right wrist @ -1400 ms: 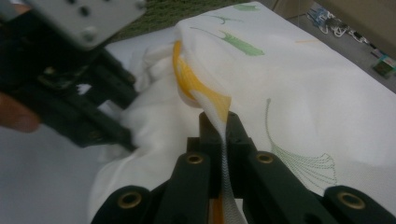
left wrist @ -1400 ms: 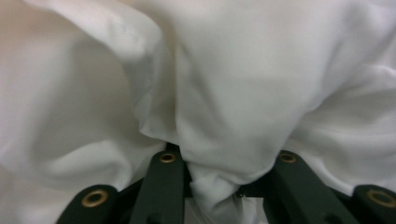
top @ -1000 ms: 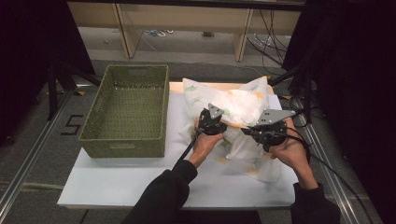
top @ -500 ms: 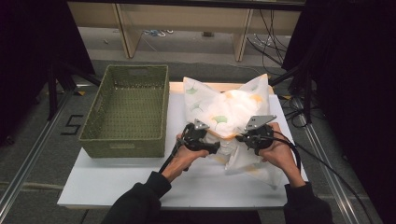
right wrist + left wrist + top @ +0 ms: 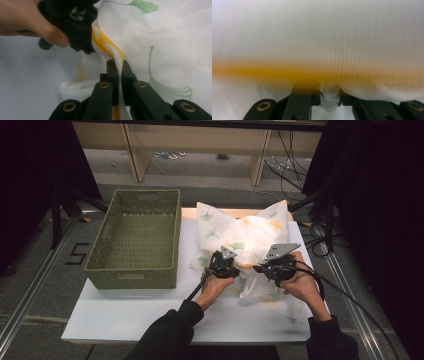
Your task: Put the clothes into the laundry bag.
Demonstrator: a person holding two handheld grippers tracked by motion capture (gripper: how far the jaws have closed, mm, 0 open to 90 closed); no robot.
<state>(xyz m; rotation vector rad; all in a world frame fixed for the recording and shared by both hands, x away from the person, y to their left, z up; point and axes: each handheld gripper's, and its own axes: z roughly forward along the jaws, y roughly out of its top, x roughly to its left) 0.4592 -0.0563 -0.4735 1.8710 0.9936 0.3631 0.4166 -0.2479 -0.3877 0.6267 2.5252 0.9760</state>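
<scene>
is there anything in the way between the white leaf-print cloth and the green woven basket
Nothing visible. The white leaf-print cloth lies beside the green woven basket, with bare white board between them. The basket's top is open. Both hand-held grippers, left and right, are pinching the cloth.

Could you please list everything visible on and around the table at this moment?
Cloth: one, white with green and yellow leaf print, crumpled on the board's right half.
Basket: one, green woven, left of the cloth.
Board: one, white, under both.
Cables: several, dark, on the floor behind the table.
Left gripper: one, black, jaws just closing, a fold of cloth pinched between its fingers.
Right gripper: one, black, shut on a cloth fold.
Hands: two, dark sleeves, from the bottom edge.
</scene>
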